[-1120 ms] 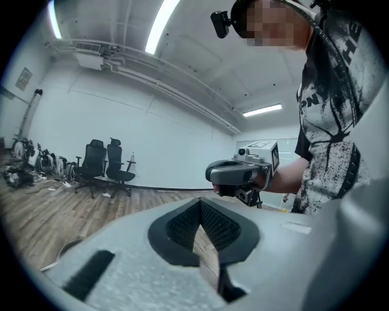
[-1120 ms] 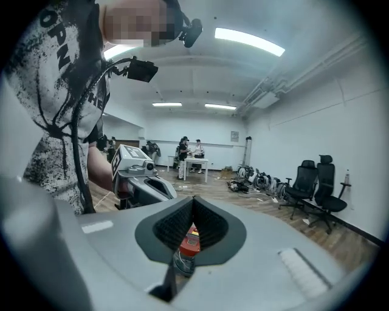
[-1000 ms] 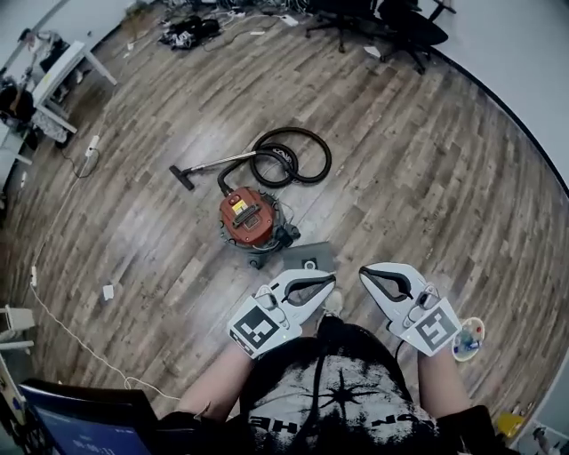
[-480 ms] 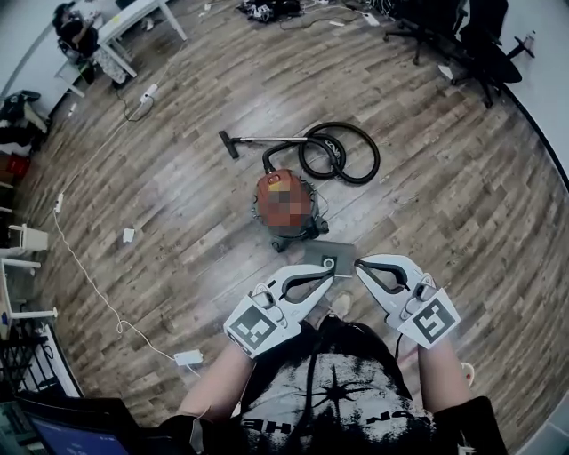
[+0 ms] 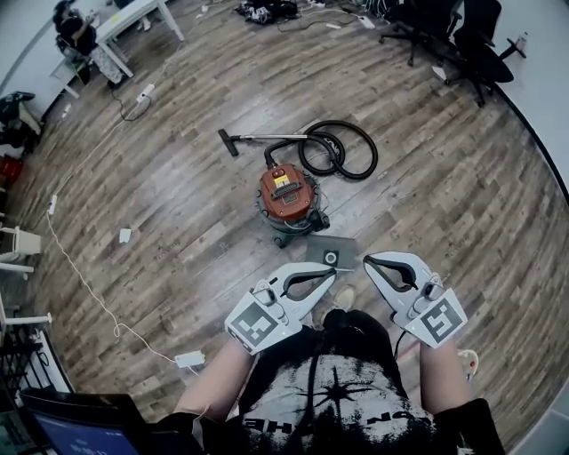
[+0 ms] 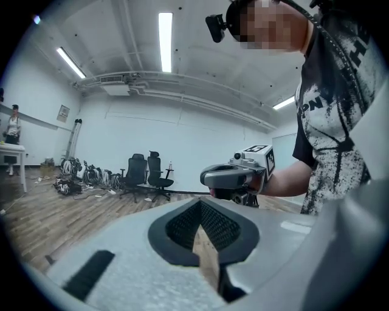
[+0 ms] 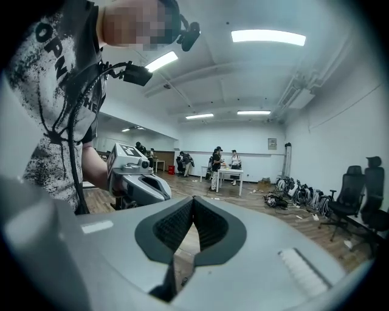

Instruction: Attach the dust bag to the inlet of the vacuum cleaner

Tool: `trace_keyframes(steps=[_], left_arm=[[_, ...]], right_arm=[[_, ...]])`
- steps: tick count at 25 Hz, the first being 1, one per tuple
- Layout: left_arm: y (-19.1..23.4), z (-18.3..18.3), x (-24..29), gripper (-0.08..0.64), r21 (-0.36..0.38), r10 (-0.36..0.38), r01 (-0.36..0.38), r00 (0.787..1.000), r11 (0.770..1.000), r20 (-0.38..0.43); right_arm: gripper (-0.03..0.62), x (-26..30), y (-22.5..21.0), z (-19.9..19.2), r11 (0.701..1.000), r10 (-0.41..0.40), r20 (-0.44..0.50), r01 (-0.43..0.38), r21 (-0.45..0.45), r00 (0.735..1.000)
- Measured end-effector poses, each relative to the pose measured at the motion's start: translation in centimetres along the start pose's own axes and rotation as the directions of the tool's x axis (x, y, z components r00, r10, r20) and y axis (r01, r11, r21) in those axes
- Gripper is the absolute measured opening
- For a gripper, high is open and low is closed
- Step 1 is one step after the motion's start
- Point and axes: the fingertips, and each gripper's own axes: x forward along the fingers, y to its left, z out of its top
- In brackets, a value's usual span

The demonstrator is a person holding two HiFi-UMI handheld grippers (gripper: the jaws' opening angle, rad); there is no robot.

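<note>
A red drum vacuum cleaner (image 5: pixel 286 197) stands on the wooden floor, with its black hose (image 5: pixel 340 151) coiled behind it and the wand and floor nozzle (image 5: pixel 229 142) lying to the left. The grey dust bag (image 5: pixel 331 253), flat with a round hole, lies on the floor just in front of the vacuum. My left gripper (image 5: pixel 332 270) and right gripper (image 5: pixel 367 261) hover side by side above the near edge of the bag, held near level. Both are shut and empty. The left gripper (image 6: pixel 199 204) view shows the right one (image 6: pixel 234 176) beside it; the right gripper (image 7: pixel 193 199) view shows the left one (image 7: pixel 137 180).
Office chairs (image 5: pixel 462 35) stand at the far right, a white table (image 5: pixel 133 18) at the far left. A white cable (image 5: pixel 84 280) with a power adapter (image 5: pixel 189 358) runs along the floor at left. A laptop (image 5: pixel 80 427) sits bottom left. People stand round a table (image 7: pixel 228 163).
The head view has swung, so the vacuum and dust bag now sit further right in the picture. Both grippers have shifted a little, still side by side and shut.
</note>
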Motion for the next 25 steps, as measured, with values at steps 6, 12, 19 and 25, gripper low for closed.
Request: trace_keyframes(steps=[6,12,19,25], left_arm=[[-1.2,-1.4,-1.7,0.002,0.012,-0.056,0.057,0.998,0.998,-0.015],[-1.5,-1.8,-2.0,0.002,-0.019,-0.048,0.048,0.999,0.999,-0.021],[-1.2,-1.4,0.0,0.002,-0.029,0.019,-0.019,0.999,0.999,-0.03],[0.3,-2.3,3.4,0.002,-0.065,0.054,-0.056,0.998,0.996,-0.031]], right_arm=[[0.005,-0.8,1.6,-1.0,0.997,-0.075,-0.043,0.075,-0.013,0.996],[0.005,-1.0,1.3,-1.3,0.996,-0.089,-0.042,0.089,-0.004,0.995],[0.005,-1.8,-0.3,-3.6,1.0,-0.01,-0.074,0.011,0.016,0.997],[0.005,-3.1,-2.8,-7.7,0.995,0.045,-0.113,-0.035,0.093,0.993]])
